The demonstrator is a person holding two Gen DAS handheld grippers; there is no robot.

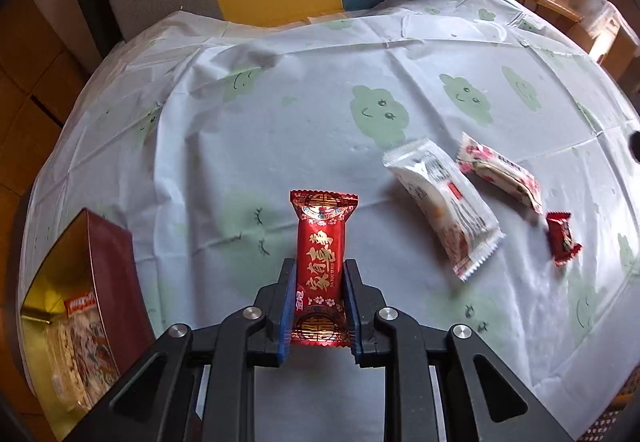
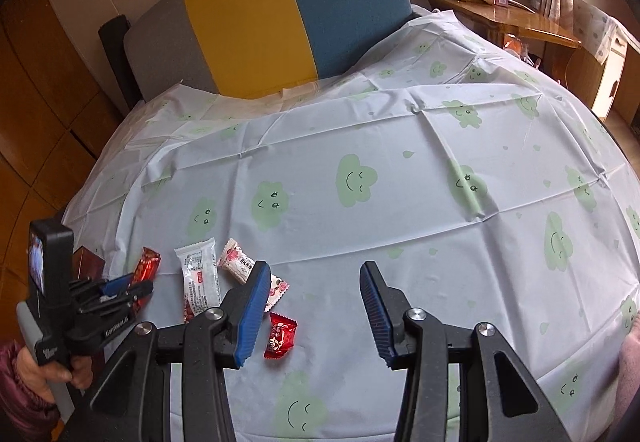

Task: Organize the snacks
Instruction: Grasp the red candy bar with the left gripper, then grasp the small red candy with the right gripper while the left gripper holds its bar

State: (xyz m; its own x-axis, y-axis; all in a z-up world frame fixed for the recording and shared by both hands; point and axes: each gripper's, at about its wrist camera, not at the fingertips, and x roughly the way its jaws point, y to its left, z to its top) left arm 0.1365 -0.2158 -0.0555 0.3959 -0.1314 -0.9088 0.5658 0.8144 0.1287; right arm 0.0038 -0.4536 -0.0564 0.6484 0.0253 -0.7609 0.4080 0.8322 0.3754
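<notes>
My left gripper is shut on a long red snack bar with gold characters, held above the tablecloth. The same bar and left gripper show at the far left of the right wrist view. On the cloth lie a white packet, a pink-flowered packet and a small red candy. My right gripper is open and empty above the cloth, with the small red candy, white packet and flowered packet just left of it.
An open dark red tin with a gold inside holds snacks at the table's left edge. The tablecloth is white with green clouds. A chair back in grey, yellow and blue stands behind the table. A wooden side table is at the right.
</notes>
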